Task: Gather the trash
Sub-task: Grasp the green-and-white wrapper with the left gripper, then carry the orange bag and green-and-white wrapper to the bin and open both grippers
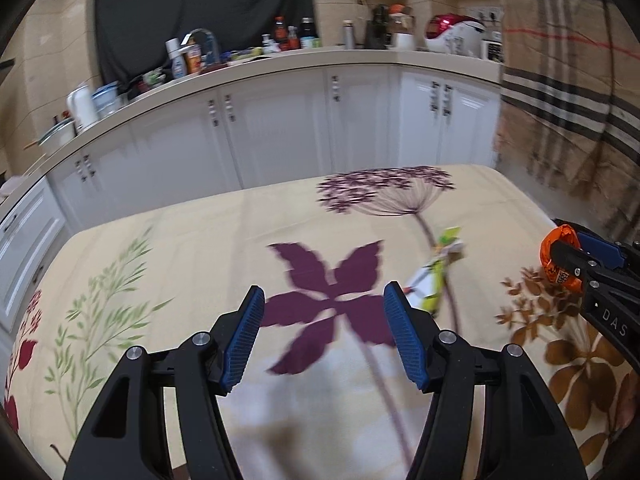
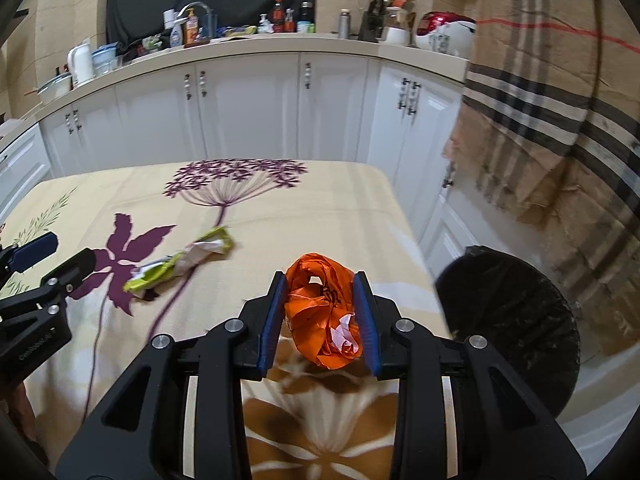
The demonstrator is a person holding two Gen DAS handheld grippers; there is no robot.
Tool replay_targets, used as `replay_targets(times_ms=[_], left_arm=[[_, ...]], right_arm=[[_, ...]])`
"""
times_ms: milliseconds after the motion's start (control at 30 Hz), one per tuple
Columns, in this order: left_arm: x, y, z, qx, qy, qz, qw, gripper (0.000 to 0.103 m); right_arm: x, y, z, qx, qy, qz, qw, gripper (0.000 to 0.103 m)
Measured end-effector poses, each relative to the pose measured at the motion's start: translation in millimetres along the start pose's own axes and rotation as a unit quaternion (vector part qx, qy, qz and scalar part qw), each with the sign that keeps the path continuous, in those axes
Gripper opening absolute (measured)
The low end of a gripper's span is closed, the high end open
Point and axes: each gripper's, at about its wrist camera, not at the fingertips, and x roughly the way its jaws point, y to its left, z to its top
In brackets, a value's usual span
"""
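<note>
My right gripper (image 2: 320, 280) is shut on a crumpled orange wrapper (image 2: 324, 312) and holds it above the table's right part; it also shows in the left wrist view (image 1: 558, 258). A crumpled yellow-green and white wrapper (image 2: 180, 264) lies on the flowered tablecloth (image 2: 300, 208), left of the right gripper; it also shows in the left wrist view (image 1: 434, 276). My left gripper (image 1: 324, 300) is open and empty, above the purple leaf print, with the yellow-green wrapper just beyond its right finger. A black trash bin (image 2: 516, 320) stands on the floor off the table's right edge.
White kitchen cabinets (image 2: 248, 112) run behind the table, their counter crowded with bottles, a kettle and a rice cooker (image 2: 444, 36). A plaid cloth (image 2: 560, 100) hangs at the right, above the bin.
</note>
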Motion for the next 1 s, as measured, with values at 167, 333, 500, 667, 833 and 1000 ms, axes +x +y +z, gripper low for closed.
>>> replay_targets(times_ms=[167,333,500,667,833,1000], left_arm=[[15,-25,10,0.028,0.013,-0.022,0.9993,0.061],[32,-39,13,0.048,0.041,-0.046,0.9969,0.058],[44,-50,12,0.068,0.071,-0.068,0.9928,0.04],[45,-58,10,0.082,0.078,-0.082,0.9902,0.019],[42,-59,10,0.084,0.07,-0.089,0.99,0.017],[28,-62,10,0.077,0.047,-0.086,0.9922,0.017]], right_arm=[[-3,-26,-5,0.019,0.0,-0.012,1.0,0.033],[-4,-44,-10,0.033,0.0,-0.019,0.999,0.033],[-5,-57,-11,0.045,-0.001,-0.02,0.999,0.033],[-6,-61,-11,0.048,-0.003,-0.018,0.999,0.033],[-8,-62,-12,0.05,-0.006,-0.017,0.999,0.033],[-14,-64,-14,0.054,-0.013,-0.021,0.998,0.033]])
